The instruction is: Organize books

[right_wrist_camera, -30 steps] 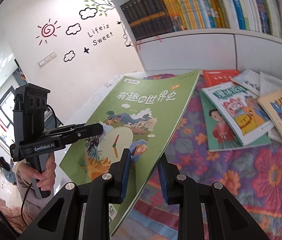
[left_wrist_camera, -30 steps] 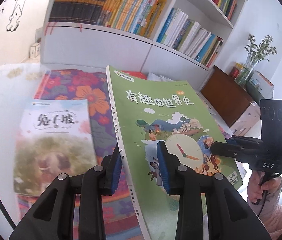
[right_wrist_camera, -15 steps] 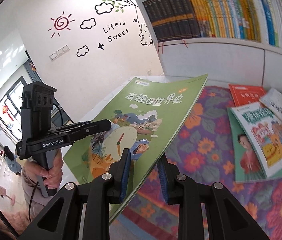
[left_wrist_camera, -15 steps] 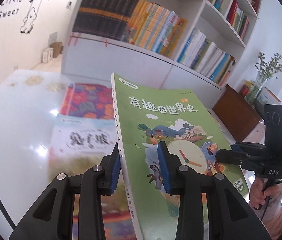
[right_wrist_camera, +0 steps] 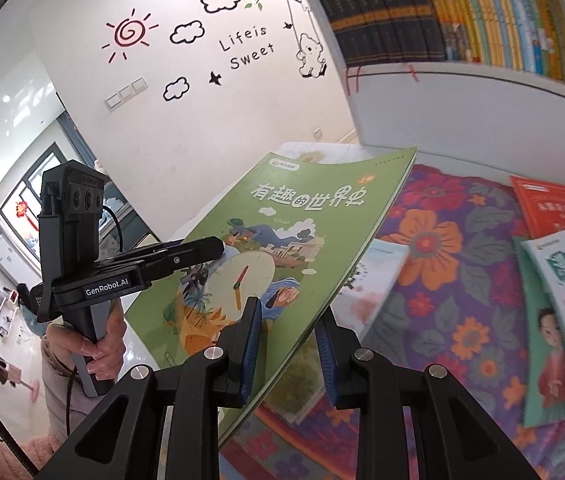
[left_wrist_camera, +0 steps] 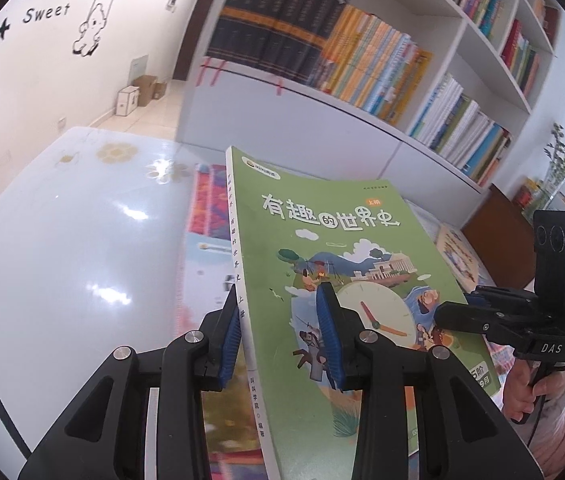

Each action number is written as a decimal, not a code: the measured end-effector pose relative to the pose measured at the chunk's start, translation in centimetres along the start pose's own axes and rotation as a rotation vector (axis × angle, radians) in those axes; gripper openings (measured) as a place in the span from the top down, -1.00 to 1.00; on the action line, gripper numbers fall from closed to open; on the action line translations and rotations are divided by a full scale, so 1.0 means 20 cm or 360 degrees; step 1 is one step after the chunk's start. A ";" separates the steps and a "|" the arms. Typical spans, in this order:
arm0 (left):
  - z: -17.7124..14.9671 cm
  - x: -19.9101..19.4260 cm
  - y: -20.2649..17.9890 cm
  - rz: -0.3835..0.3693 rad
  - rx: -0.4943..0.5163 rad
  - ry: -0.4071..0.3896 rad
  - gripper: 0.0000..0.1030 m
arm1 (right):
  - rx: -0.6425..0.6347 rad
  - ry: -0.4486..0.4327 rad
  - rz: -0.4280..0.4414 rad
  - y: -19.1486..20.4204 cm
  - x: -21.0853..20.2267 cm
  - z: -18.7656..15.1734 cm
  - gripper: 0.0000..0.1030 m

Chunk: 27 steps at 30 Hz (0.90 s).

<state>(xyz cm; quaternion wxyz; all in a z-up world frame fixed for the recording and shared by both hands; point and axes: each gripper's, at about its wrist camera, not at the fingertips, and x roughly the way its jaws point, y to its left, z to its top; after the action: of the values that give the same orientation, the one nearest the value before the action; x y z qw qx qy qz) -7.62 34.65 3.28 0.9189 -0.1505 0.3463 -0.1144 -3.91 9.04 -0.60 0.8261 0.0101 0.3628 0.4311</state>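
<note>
Above the white table (left_wrist_camera: 62, 260), the green book (left_wrist_camera: 334, 248) hangs in the air, its long side pointing away toward the bookshelf (left_wrist_camera: 362, 120). Left gripper (left_wrist_camera: 278, 336) pinches the spine edge. Right gripper (right_wrist_camera: 288, 354) pinches the open edge.

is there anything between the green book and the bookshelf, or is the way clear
Nothing visible blocks it. The green book is held off the table by both grippers, left and right, and only open air shows between it and the bookshelf. The visible shelf rows look tightly packed, though.
</note>
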 end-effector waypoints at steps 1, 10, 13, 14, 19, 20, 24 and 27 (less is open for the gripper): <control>0.00 0.01 0.02 0.0011 -0.0007 0.0009 0.36 | -0.0006 0.0013 0.0006 0.01 0.04 0.01 0.50; -0.06 0.17 0.13 0.0033 -0.0056 0.0097 0.36 | 0.0032 0.0106 -0.0014 -0.06 0.24 -0.03 0.50; -0.08 0.21 0.13 0.0054 -0.0047 0.0126 0.36 | 0.0067 0.0127 -0.0008 -0.10 0.28 -0.06 0.50; -0.08 0.22 0.14 0.0060 -0.0043 0.0133 0.36 | 0.0083 0.0135 -0.0006 -0.12 0.30 -0.07 0.50; -0.11 0.28 0.16 0.0078 -0.0046 0.0184 0.36 | 0.0139 0.0159 -0.0002 -0.16 0.35 -0.10 0.50; -0.11 0.28 0.16 0.0081 -0.0050 0.0194 0.36 | 0.0146 0.0163 -0.0002 -0.17 0.36 -0.09 0.49; -0.13 0.32 0.18 0.0085 -0.0062 0.0232 0.35 | 0.0198 0.0186 0.0014 -0.21 0.40 -0.11 0.49; -0.15 0.36 0.20 0.0155 -0.0040 0.0267 0.32 | 0.0217 0.0176 0.0002 -0.22 0.43 -0.13 0.48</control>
<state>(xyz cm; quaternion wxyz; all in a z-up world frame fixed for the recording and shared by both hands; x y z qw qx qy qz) -3.92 35.41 -4.61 0.8891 -0.1350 0.4305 -0.0774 0.73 11.57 -9.07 0.8019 0.0427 0.4363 0.4059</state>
